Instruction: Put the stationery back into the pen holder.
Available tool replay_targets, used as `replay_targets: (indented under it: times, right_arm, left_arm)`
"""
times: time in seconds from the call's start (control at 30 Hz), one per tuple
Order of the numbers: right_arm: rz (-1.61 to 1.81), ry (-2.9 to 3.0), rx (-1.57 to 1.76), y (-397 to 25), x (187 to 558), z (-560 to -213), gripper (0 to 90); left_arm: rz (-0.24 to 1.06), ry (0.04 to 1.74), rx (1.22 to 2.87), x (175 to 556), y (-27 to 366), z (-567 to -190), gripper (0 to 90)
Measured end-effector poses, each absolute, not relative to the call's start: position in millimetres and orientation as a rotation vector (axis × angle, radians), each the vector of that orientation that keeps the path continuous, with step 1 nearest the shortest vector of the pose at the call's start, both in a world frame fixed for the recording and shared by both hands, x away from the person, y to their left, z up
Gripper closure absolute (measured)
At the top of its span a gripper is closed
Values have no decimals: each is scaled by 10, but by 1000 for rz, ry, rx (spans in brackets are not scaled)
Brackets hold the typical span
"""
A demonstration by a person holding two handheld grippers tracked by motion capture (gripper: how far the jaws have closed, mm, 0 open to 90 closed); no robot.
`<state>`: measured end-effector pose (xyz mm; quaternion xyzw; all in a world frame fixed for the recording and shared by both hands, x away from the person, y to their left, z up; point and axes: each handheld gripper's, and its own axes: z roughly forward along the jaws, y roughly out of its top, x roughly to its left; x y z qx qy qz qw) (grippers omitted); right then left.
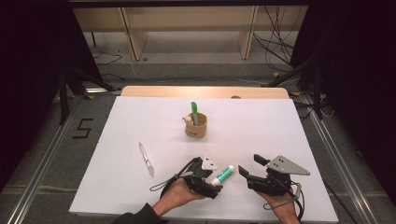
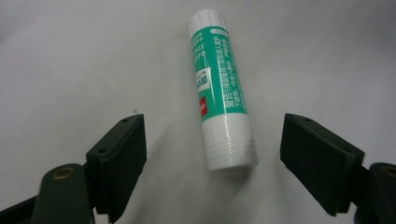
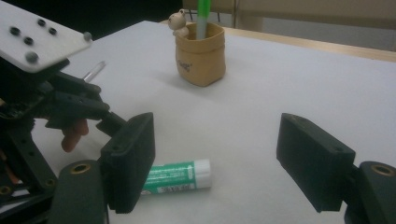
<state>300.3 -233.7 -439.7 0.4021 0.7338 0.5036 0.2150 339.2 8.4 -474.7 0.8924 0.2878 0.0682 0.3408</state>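
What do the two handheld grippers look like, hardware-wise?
Both are black two-jaw units with flat, blocky jaw pads and brass-coloured pivot bushings. The left gripper carries a small pale triangular plate with dark screws; the right gripper has a larger grey one. A black cable loops from each. A dark sleeve covers the left forearm.

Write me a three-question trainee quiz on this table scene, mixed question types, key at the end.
1. True or false: the left tool is shut on the glue stick.
2. What stands in the tan pouch? A) a green pen B) scissors C) a ruler
3. Which lies farther to the left in the high view, the clear pen or the glue stick?

Key
1. False: the jaws stand open on either side of the glue stick, apart from it.
2. A, the green pen.
3. The clear pen.
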Motion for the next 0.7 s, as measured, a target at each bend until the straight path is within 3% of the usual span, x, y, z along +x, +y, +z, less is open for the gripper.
replay_targets:
  times: [0.23, 0.53, 0.7]
  right_arm:
    - [1391, 2039, 1106, -2339, 3010, -4406, 291]
    - [1385, 2048, 1104, -2329, 3011, -4413, 291]
    - [1386, 2053, 1098, -2323, 3011, -4419, 291]
  left_arm:
    - [165, 699, 2360, 3420, -11, -4772, 378]
    - [184, 690, 2382, 3434, -73, -4794, 500]
    - [205, 663, 2394, 3419, -75, -4791, 630]
